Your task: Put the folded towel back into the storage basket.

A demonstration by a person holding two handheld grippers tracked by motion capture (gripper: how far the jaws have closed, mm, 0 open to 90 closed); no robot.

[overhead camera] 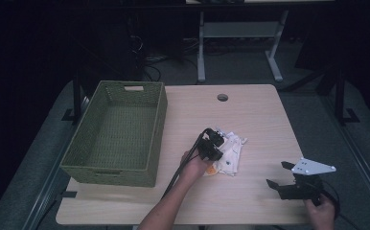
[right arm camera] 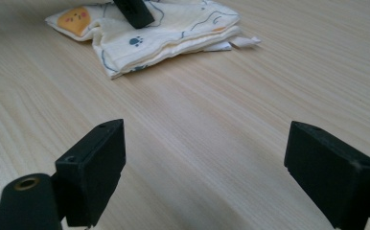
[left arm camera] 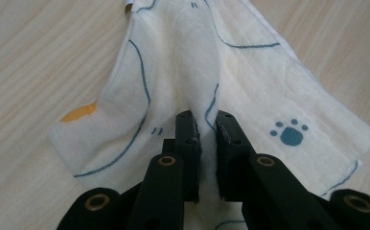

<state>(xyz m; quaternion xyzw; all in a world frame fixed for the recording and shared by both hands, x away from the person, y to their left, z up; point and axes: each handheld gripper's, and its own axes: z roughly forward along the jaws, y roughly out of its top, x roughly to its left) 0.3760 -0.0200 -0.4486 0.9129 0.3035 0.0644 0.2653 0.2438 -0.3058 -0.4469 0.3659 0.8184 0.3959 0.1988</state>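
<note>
**Cloth pinched at mid-counter, second claw idle by the near right corner**

A pale wood counter (overhead camera: 250,110) is seen from above, with a round hole (overhead camera: 222,97) near the middle of its far edge. The left portion of the counter is taken up by a green woven basket (overhead camera: 117,134), which runs from near the far edge almost to the near edge; nothing can be made out inside it.

A white cloth (overhead camera: 231,151) printed with blue lines, a blue paw mark and orange patches is laid crumpled slightly right of the counter's centre, well apart from the basket. In the left gripper view, a raised fold of the cloth (left arm camera: 183,72) is clenched between the jaws of the left claw (left arm camera: 205,125), which are drawn nearly together on the fabric.

The right claw (overhead camera: 279,175) is held by a hand (overhead camera: 322,213) close to the near right corner, its jaws spread wide above bare wood and nothing gripped.
</note>
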